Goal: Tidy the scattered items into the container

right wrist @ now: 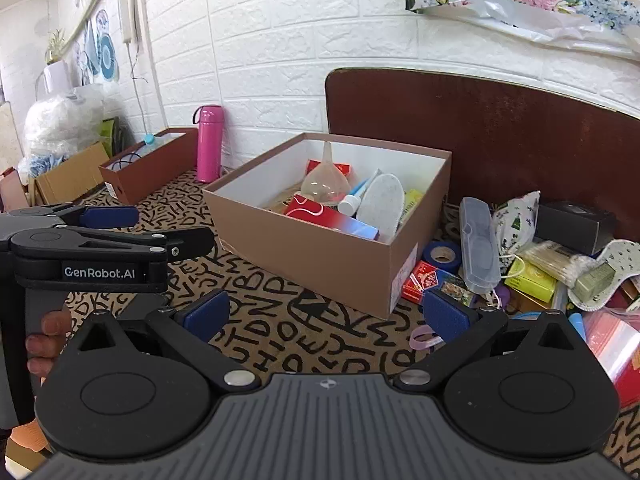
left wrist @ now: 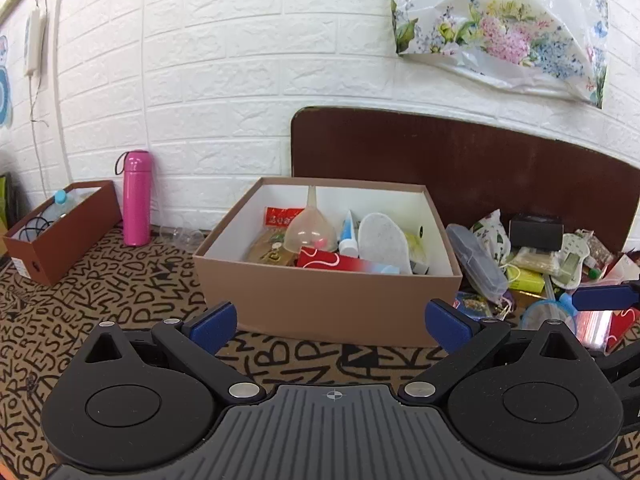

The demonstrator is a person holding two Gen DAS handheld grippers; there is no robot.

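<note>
A brown cardboard box (left wrist: 320,300) (right wrist: 312,256) with white inner walls stands on the letter-patterned cloth. It holds a clear funnel (left wrist: 310,230) (right wrist: 326,184), a red packet (left wrist: 336,261), a white insole (left wrist: 382,240) and a tube. Scattered items lie to its right: a clear case (right wrist: 478,236), blue tape roll (right wrist: 442,254), floral pouch (right wrist: 516,216), cotton swabs (right wrist: 554,262), yellow box (right wrist: 530,280). My left gripper (left wrist: 330,326) is open and empty in front of the box. My right gripper (right wrist: 326,314) is open and empty, near the box's front corner.
A pink bottle (left wrist: 136,198) and a narrow brown box (left wrist: 60,232) stand at the back left by the white brick wall. A dark brown board (left wrist: 480,160) leans behind the box. Bags and a cardboard carton (right wrist: 68,176) sit far left.
</note>
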